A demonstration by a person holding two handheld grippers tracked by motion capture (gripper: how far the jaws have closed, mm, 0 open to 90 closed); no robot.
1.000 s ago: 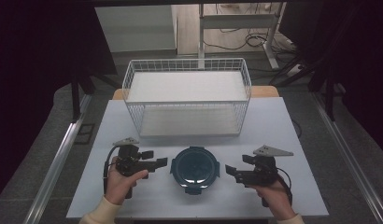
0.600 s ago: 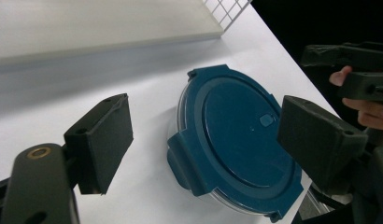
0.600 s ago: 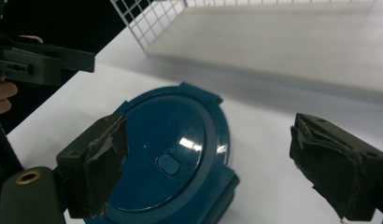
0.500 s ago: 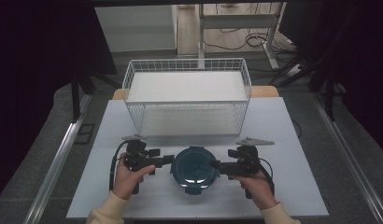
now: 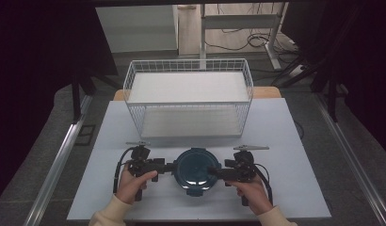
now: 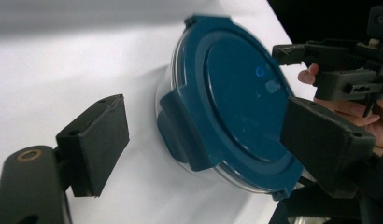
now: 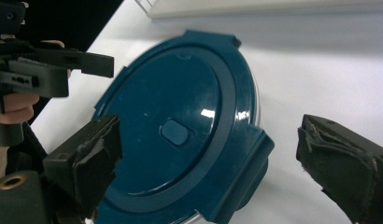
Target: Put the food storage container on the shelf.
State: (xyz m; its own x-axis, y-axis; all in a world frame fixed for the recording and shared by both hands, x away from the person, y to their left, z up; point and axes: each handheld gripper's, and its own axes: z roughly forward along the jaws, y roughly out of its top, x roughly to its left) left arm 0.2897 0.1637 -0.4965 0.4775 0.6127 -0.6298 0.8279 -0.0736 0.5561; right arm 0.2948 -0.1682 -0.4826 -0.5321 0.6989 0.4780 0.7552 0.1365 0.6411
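Observation:
A round clear container with a dark blue clip lid [image 5: 197, 168] sits on the white table near its front edge. My left gripper [image 5: 171, 166] reaches it from the left and my right gripper [image 5: 214, 172] from the right. In the left gripper view the jaws stand open around the lid's side latch [image 6: 180, 133], one jaw over the lid [image 6: 236, 98]. In the right gripper view the open jaws straddle the lid [image 7: 180, 121] and its near latch [image 7: 248, 161]. Neither gripper is shut on anything.
A white wire basket [image 5: 188, 101] with a flat floor stands behind the container, at the middle of the table [image 5: 285, 141]. Bare table lies to either side of it. Dark floor and desk legs lie beyond the table's far edge.
Both grippers have moved inward from the sides to the container's rim. The container has not moved.

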